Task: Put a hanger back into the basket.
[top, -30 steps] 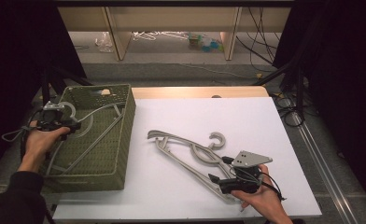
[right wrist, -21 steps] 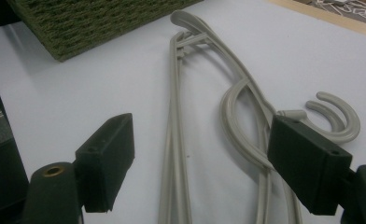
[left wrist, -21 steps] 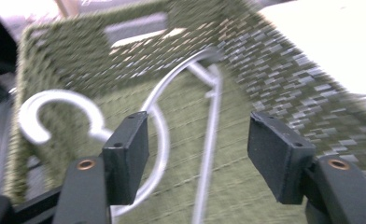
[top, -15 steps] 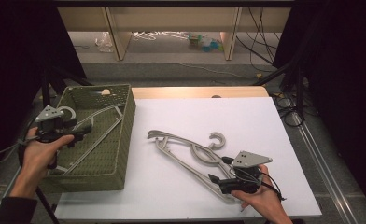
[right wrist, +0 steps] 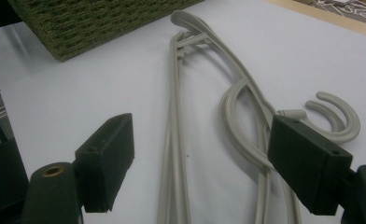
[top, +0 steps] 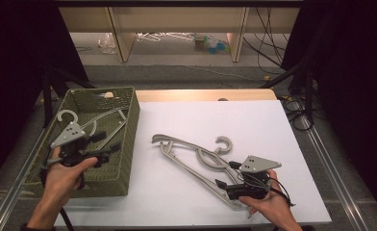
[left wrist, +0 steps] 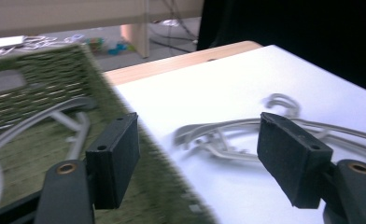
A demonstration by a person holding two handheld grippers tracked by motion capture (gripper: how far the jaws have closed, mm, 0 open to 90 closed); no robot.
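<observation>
Your left gripper has just opened, nothing btwn jaws, w/ a grey plastic hanger lying in the green woven basket; right gripper gapes, empty, over the table's hangers — next pick.

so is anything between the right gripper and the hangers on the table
Nothing visible. The right gripper sits open right at the hangers on the white table, and bare hanger bars lie between its jaws.
</observation>
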